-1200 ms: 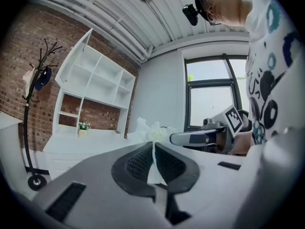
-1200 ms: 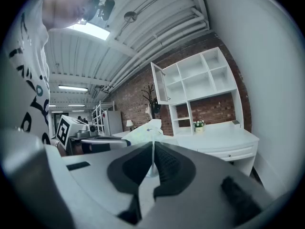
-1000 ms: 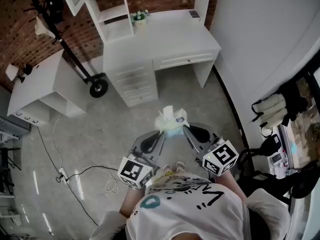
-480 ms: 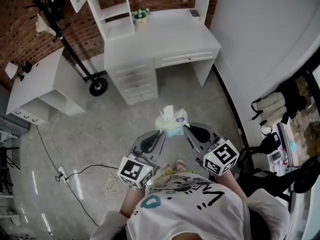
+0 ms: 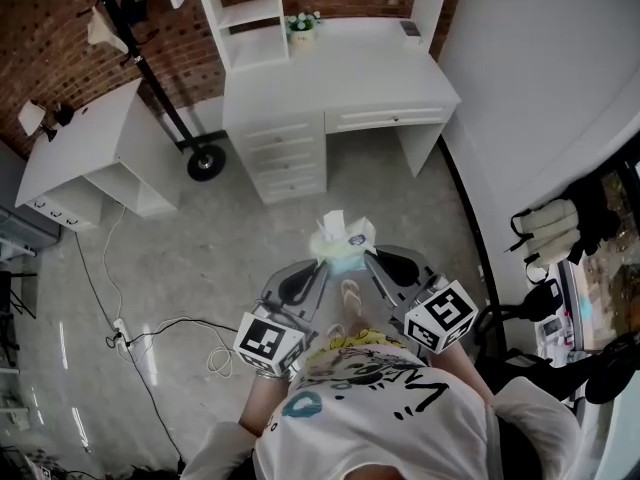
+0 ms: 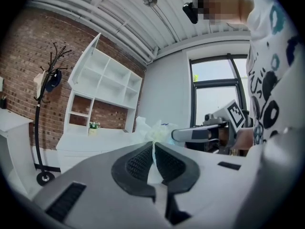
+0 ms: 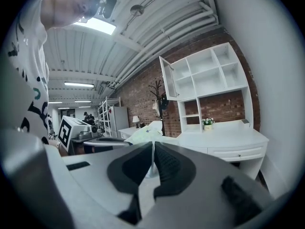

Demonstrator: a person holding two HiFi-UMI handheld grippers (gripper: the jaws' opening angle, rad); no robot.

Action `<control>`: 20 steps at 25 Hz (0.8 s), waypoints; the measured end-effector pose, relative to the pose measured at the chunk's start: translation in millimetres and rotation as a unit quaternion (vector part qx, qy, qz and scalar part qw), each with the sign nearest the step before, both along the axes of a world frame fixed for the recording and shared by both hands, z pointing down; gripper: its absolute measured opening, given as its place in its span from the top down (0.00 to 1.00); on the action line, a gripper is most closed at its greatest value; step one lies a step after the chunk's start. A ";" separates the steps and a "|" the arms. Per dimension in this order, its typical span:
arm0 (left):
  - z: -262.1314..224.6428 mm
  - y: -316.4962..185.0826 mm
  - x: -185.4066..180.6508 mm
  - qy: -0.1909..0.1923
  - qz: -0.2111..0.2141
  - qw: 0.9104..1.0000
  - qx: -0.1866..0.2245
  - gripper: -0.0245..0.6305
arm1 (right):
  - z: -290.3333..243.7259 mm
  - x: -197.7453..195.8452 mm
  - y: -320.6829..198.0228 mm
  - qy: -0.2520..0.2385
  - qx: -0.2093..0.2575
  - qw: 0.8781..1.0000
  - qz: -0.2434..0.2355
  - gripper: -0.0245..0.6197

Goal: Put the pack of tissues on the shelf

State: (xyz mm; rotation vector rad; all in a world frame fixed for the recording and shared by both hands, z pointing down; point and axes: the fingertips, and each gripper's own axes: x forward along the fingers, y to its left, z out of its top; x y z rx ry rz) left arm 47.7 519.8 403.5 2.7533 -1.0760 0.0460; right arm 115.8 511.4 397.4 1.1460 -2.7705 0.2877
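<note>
A pale green and white pack of tissues (image 5: 341, 239) hangs in the air in front of me, held from both sides. My left gripper (image 5: 322, 259) is shut on the wrapper's left edge, and the thin plastic (image 6: 153, 152) shows pinched between its pads. My right gripper (image 5: 364, 256) is shut on the right edge, with the wrapper (image 7: 152, 159) caught between its jaws. The white shelf unit (image 5: 246, 13) stands on the white desk (image 5: 340, 73) ahead, against the brick wall. In the right gripper view the shelf (image 7: 209, 80) has several open compartments and one open door.
A small flower pot (image 5: 301, 26) sits on the desk by the shelf. A black coat stand (image 5: 160, 98) on a wheeled base is left of the desk, and a low white cabinet (image 5: 90, 158) lies further left. Cables (image 5: 150, 333) trail on the floor. My foot (image 5: 350, 293) shows below the pack.
The desk and shelf have shifted right and slightly down in the head view as I walk. A foot has stepped forward under the pack. Both grippers keep the same hold.
</note>
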 end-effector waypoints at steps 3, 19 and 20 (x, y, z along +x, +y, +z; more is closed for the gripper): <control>4.1 -11.2 -5.9 -0.002 -0.015 1.000 -0.001 0.93 | 0.4 -4.7 -12.4 -0.003 0.004 1.000 -0.013 0.91; -10.4 -130.6 1.8 -0.007 -0.063 0.998 0.017 0.93 | -13.3 2.5 -140.9 -0.016 0.019 0.998 -0.063 0.91; -11.8 -138.0 4.0 -0.009 -0.063 0.998 0.018 0.93 | -14.1 4.3 -148.5 -0.017 0.020 0.998 -0.063 0.91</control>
